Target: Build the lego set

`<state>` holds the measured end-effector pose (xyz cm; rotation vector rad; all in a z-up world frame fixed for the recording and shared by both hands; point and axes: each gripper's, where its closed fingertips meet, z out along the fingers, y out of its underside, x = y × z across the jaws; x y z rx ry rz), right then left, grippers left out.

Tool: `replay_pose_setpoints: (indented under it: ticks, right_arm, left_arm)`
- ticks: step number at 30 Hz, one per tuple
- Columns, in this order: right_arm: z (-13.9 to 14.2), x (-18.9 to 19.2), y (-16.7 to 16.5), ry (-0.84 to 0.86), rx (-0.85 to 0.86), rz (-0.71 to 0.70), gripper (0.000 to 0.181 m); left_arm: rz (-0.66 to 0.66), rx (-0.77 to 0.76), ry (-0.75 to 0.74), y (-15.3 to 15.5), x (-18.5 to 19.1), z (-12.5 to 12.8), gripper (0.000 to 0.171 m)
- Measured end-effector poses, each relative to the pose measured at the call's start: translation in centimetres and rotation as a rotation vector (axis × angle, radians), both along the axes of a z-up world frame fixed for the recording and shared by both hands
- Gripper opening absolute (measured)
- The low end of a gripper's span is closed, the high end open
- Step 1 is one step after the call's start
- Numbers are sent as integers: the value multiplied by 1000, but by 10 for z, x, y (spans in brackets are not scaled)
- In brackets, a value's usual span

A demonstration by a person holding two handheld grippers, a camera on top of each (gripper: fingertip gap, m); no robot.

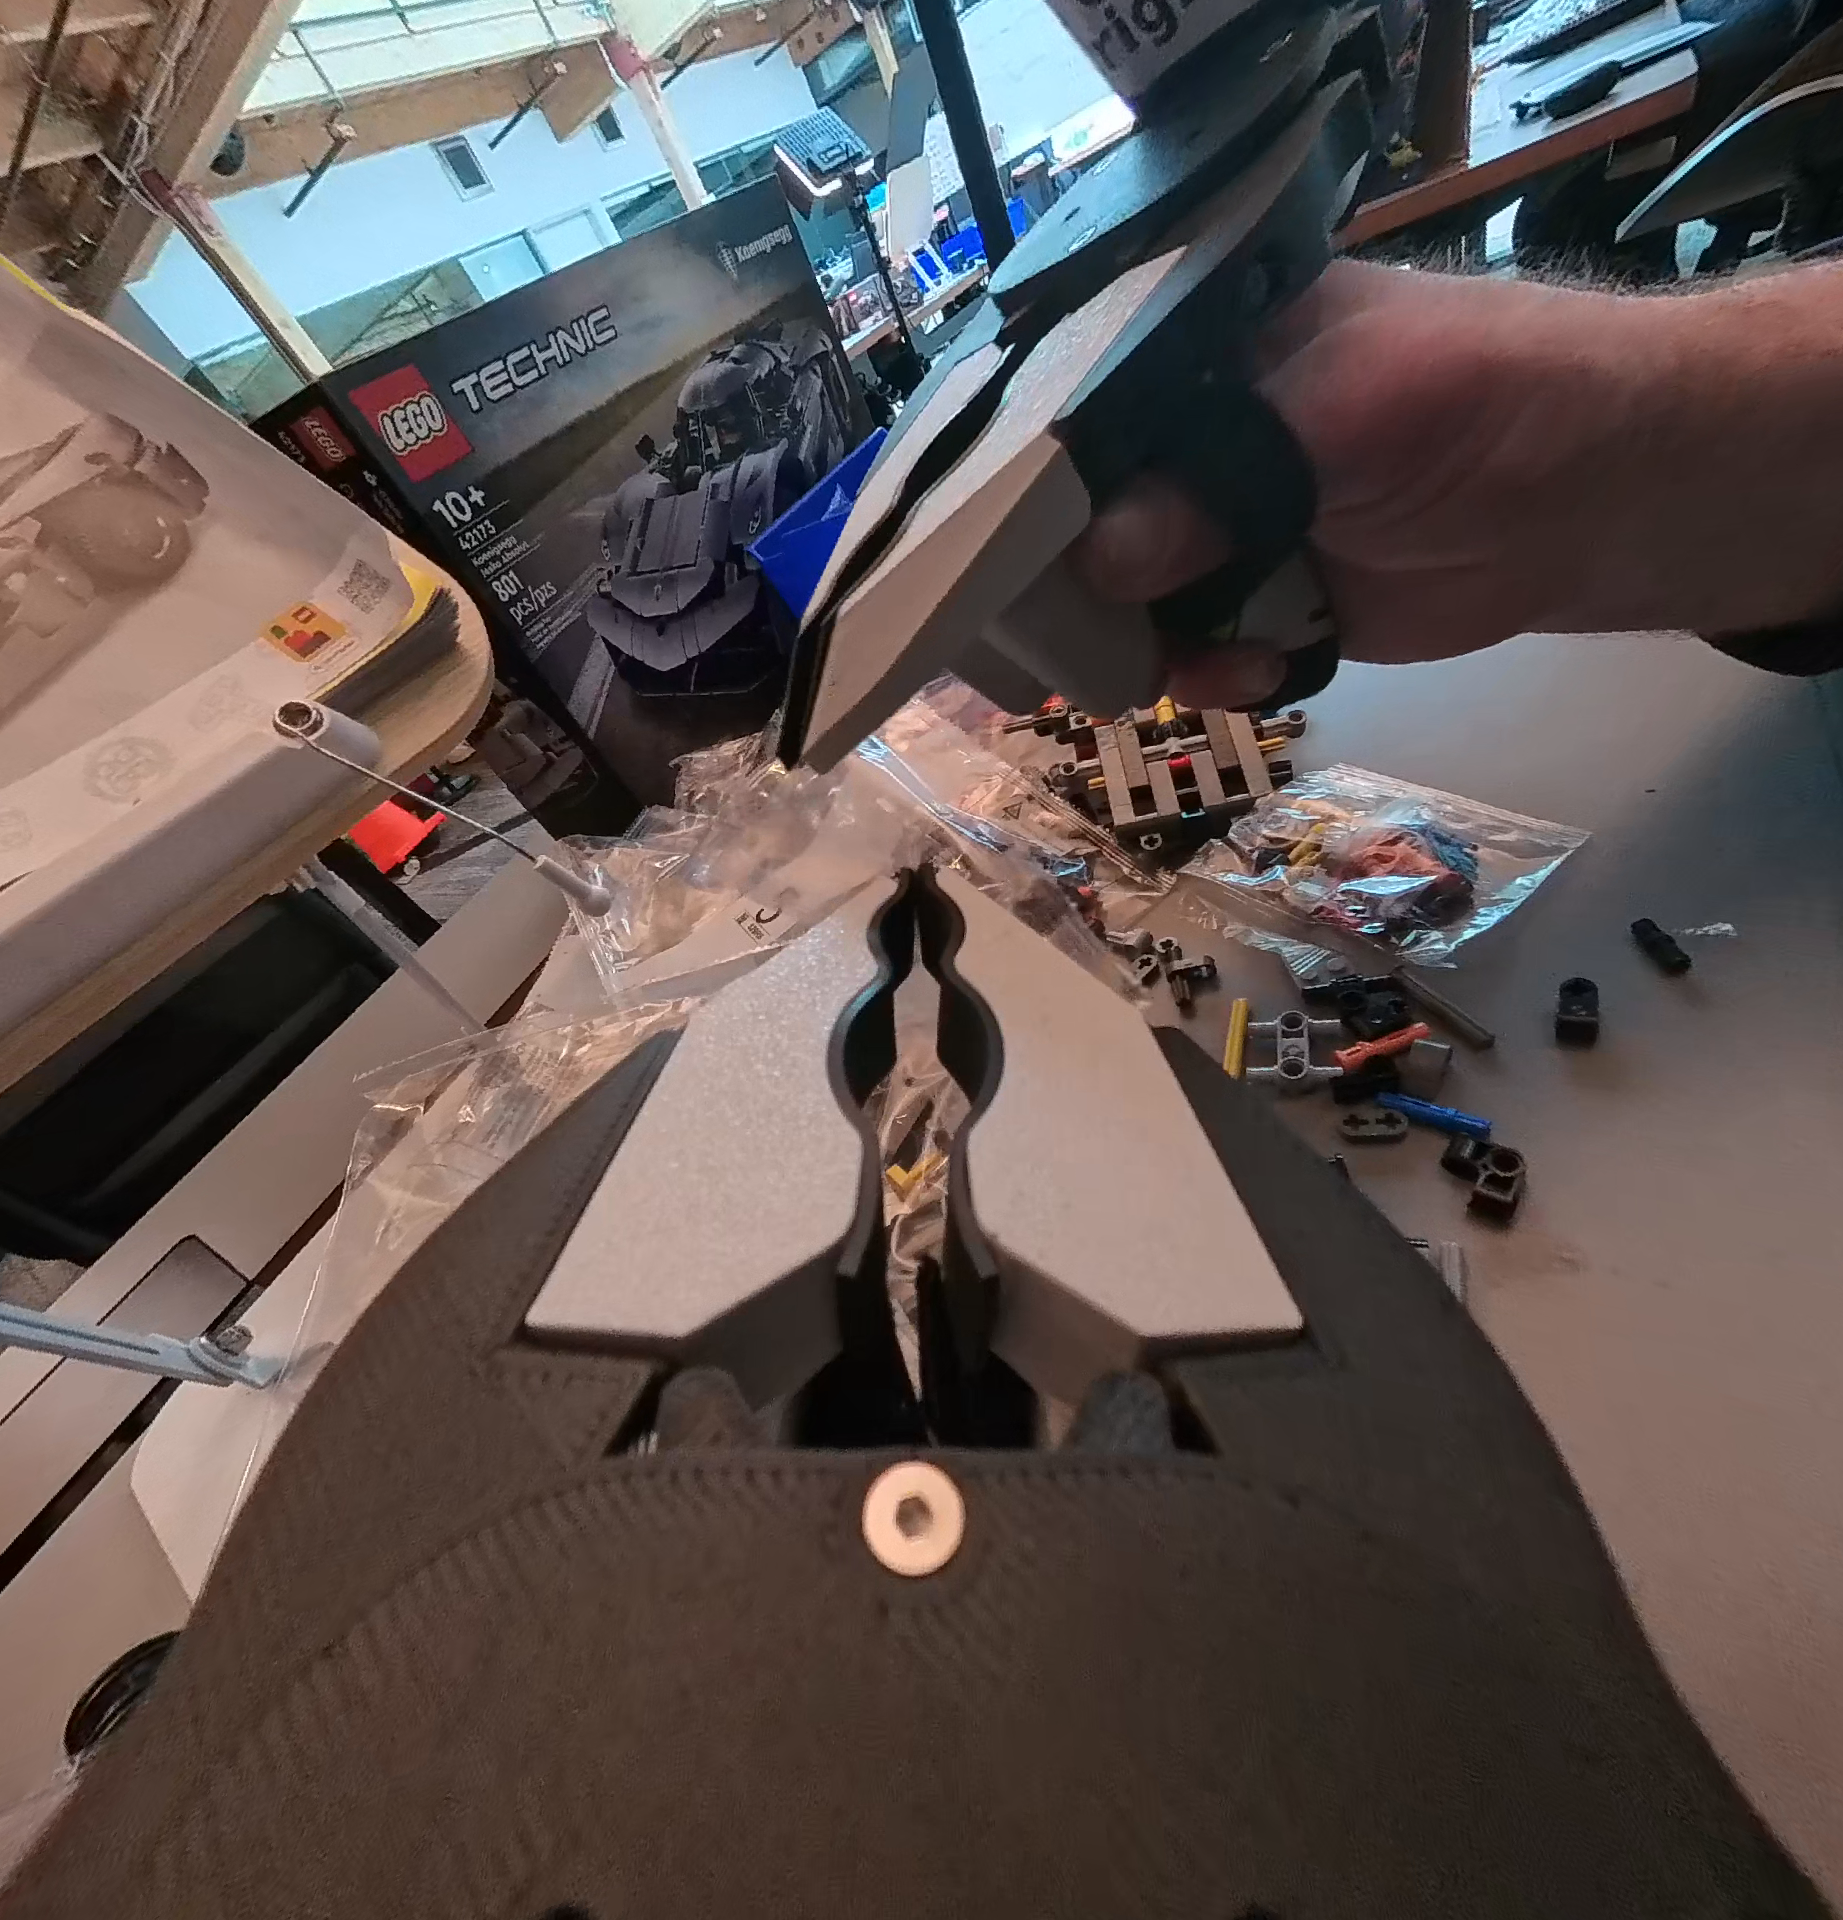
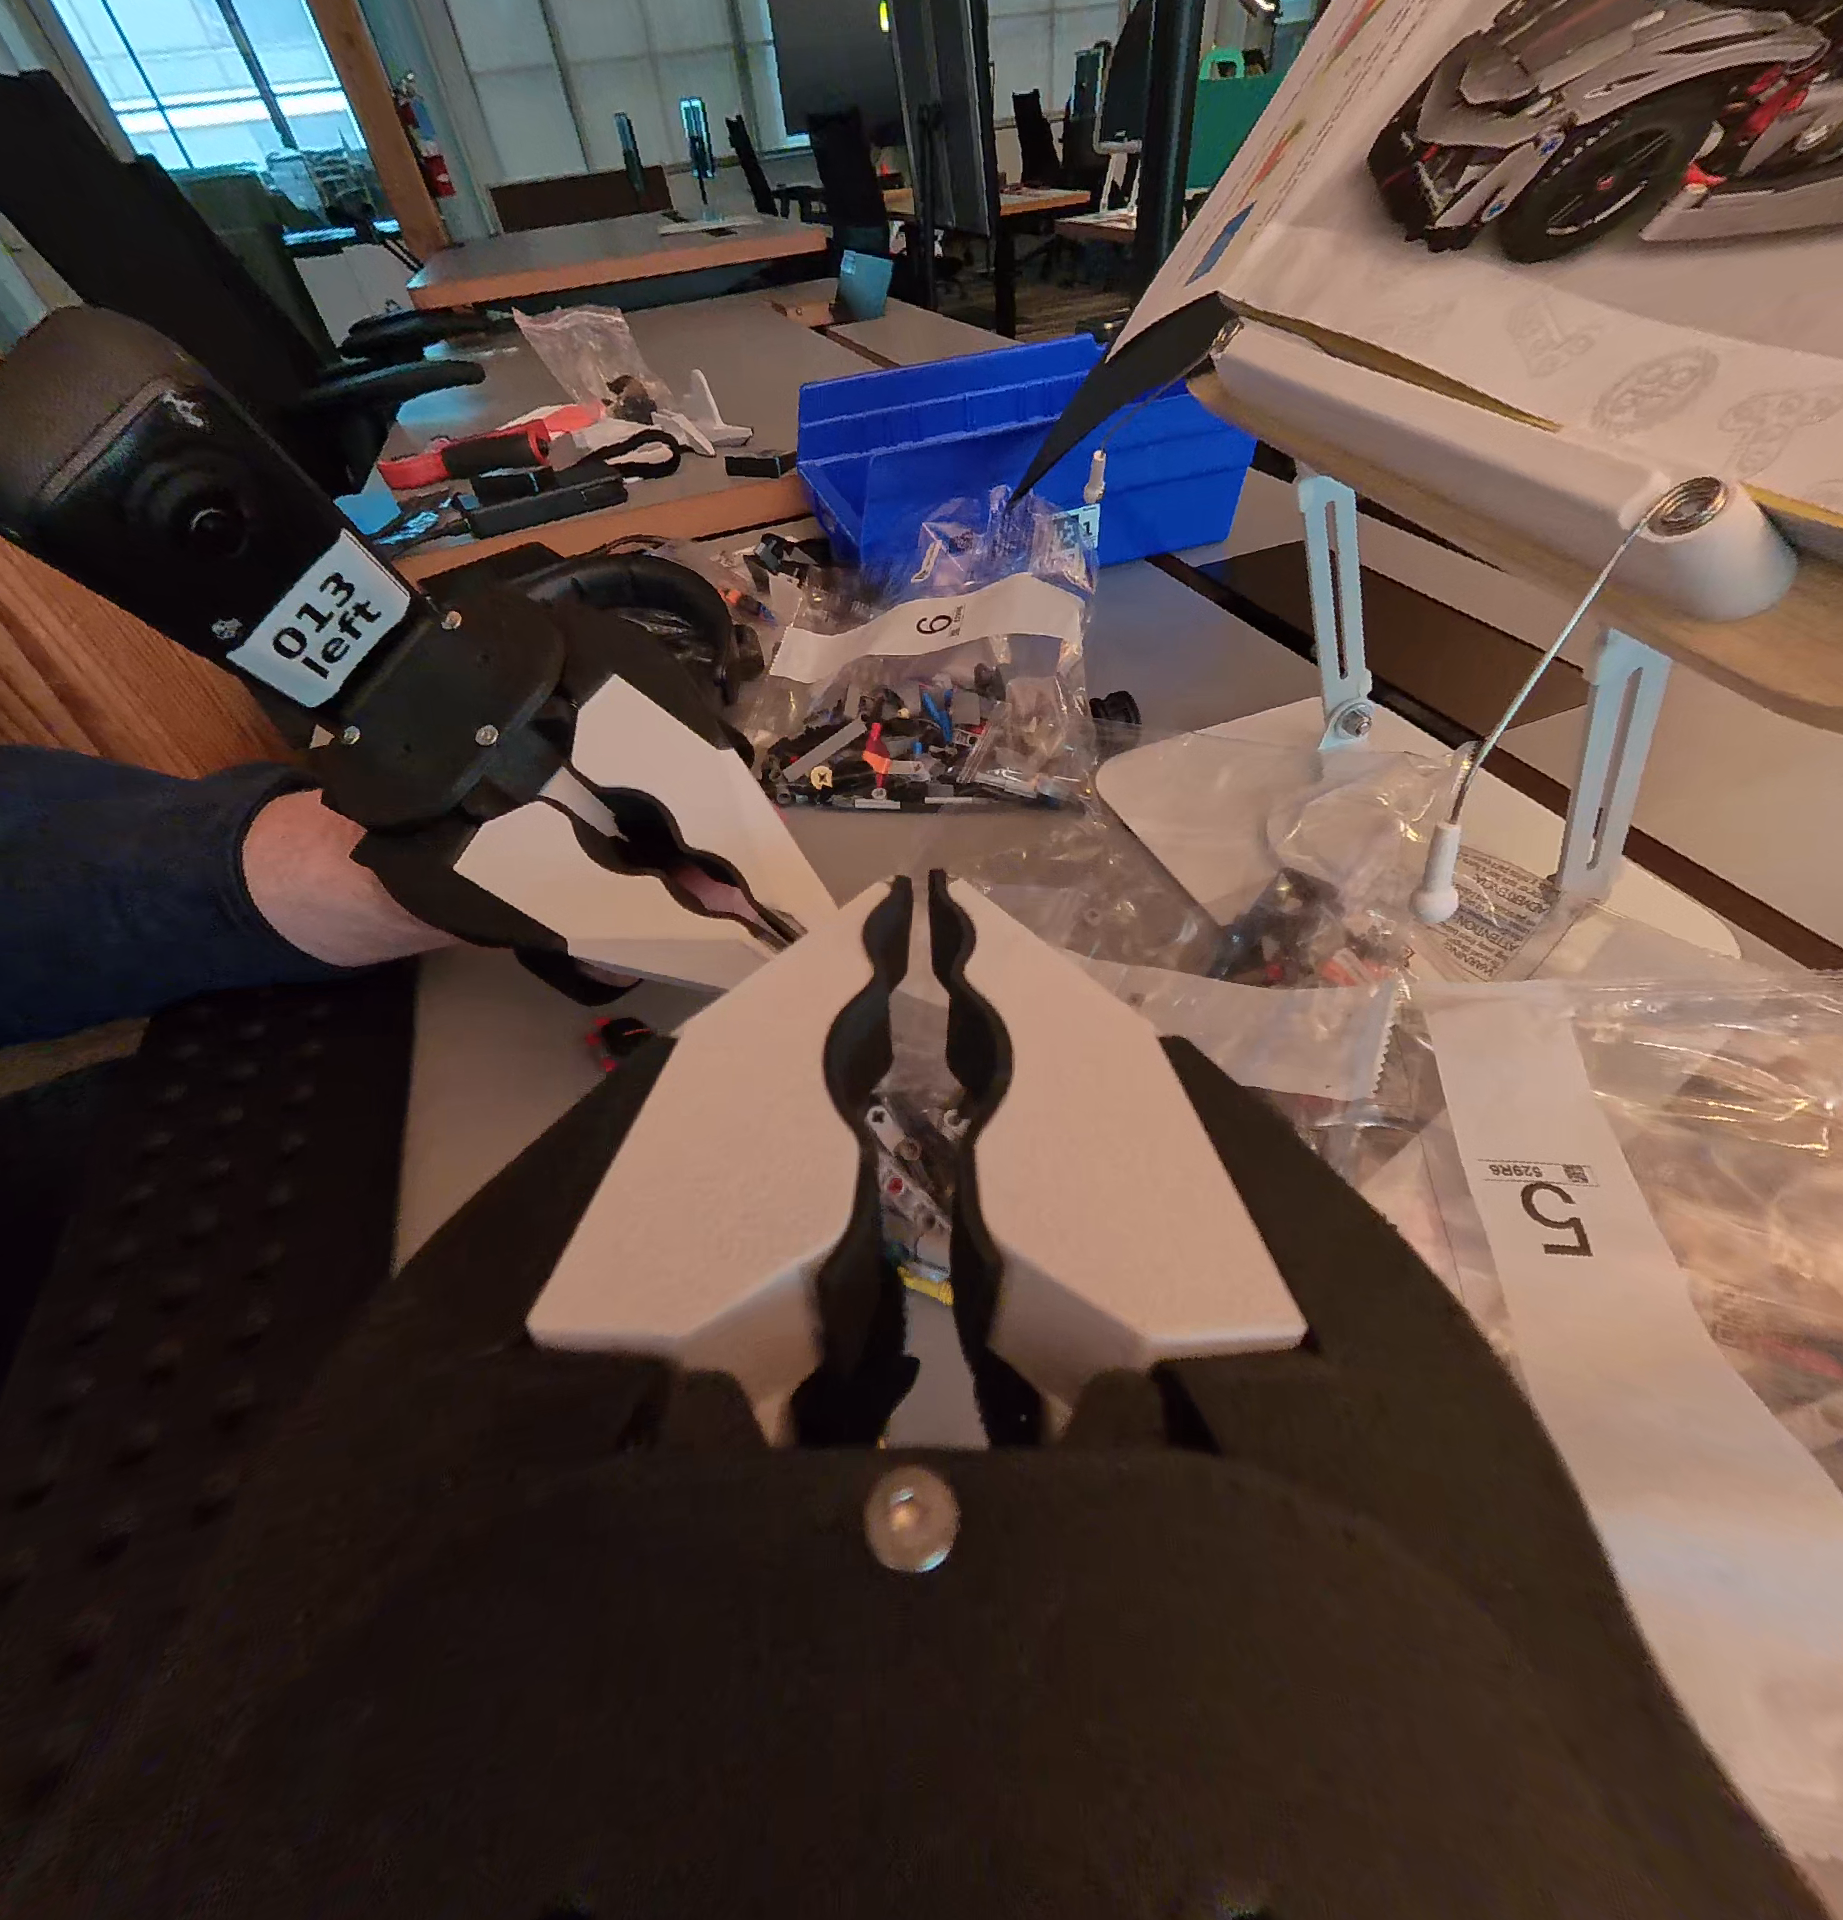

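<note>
A clear plastic bag (image 1: 792, 831) of small Lego parts lies crumpled on the table between both grippers. My left gripper (image 1: 918, 881) is shut, its tips pinching the bag's film. My right gripper (image 1: 792, 753) comes down from the upper right and is shut on the same film just beyond. In the right wrist view the right gripper (image 2: 922, 883) stands over the bag (image 2: 1052, 914), with the left gripper (image 2: 787, 930) close at its left. A partly built grey and black assembly (image 1: 1177, 774) sits farther right.
Loose Lego pieces (image 1: 1364, 1049) and a zip bag of parts (image 1: 1395, 862) lie on the table at right. The Lego box (image 1: 605, 499) stands behind. An instruction booklet rests on a stand (image 2: 1519, 312). There are numbered part bags (image 2: 927, 707) and a blue bin (image 2: 1000, 447). The grippers are tip to tip, or close to it.
</note>
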<state>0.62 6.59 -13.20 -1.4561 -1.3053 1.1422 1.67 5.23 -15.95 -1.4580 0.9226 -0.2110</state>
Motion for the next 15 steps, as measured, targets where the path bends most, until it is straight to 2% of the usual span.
replay_pose_setpoints:
  ticks: [9, 15]
  right_arm:
    - [-1, 2, 4, -20, 24, -22, 0]
    - [-4, 3, 5, -48, 53, -32, 0]
  left_arm:
    - [1, -3, -17, 0, -2, 2, 0]
    - [-12, -53, -154, 2, -9, 12, 0]
